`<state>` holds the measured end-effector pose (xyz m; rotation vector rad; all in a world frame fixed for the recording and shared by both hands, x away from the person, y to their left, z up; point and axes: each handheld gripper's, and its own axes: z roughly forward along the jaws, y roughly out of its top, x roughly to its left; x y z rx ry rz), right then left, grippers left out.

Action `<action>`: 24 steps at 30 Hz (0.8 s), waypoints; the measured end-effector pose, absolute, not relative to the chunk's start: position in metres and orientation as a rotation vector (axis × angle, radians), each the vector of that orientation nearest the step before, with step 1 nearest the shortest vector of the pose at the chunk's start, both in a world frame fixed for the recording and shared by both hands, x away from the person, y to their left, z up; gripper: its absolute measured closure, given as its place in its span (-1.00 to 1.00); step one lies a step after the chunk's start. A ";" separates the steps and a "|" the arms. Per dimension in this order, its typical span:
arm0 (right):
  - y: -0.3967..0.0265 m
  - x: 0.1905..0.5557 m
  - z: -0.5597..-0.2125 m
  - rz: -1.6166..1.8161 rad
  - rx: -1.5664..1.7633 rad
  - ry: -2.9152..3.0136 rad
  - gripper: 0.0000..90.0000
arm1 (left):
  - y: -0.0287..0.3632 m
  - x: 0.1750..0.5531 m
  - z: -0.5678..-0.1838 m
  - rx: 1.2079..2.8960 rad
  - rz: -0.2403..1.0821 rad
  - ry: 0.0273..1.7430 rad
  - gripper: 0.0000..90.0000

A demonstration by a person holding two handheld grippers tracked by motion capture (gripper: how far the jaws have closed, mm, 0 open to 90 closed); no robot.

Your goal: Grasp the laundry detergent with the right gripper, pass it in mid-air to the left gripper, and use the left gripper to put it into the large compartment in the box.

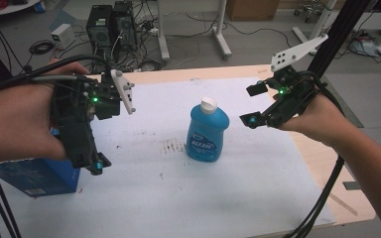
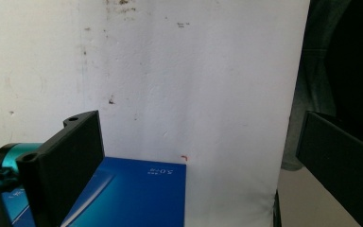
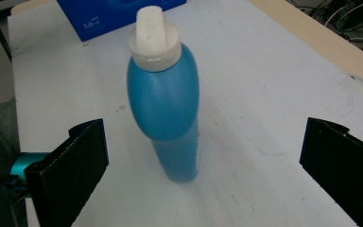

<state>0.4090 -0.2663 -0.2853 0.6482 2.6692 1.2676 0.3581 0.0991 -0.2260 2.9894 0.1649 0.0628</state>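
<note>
Jaws of the right gripper are spread wide and hold nothing; it is seen at the right of centre in the high view, raised above the table and aimed toward the blue bottle, from which it is kept apart. In the right gripper view the bottle is framed between the two black jaws, upright, with open space on both sides and nothing in the way. Its white cap is shown there from above, with a raised flip spout.

Wide-spread jaws are also seen on the left gripper, held at the left of the high view, gripping nothing. Below it, at the lower left of the frame, a blue box lies on the table's edge. In the left gripper view the box is seen at the bottom left, just past the left jaw, resting on the white sheet.

A white label with pale lettering is carried on the bottle's front in the high view, but it cannot be read. Small white print on the box is seen in both gripper views; "5.0" can be made out, the rest is too small.

The white sheet is marked with dark smudges just left of the bottle. Beyond the wooden table, at the top of the high view, computer towers and loose cables are seen on the floor.
</note>
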 end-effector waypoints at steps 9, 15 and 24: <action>-0.260 0.402 -0.305 1.306 0.641 2.669 -0.98 | 0.100 0.359 -0.226 2.986 0.064 0.170 -0.96; -0.252 0.401 -0.327 1.356 0.658 2.670 -0.98 | 0.100 0.360 -0.227 2.989 0.059 0.165 -0.96; -0.244 0.402 -0.353 1.383 0.696 2.676 -0.98 | 0.101 0.361 -0.228 2.985 0.058 0.167 -0.96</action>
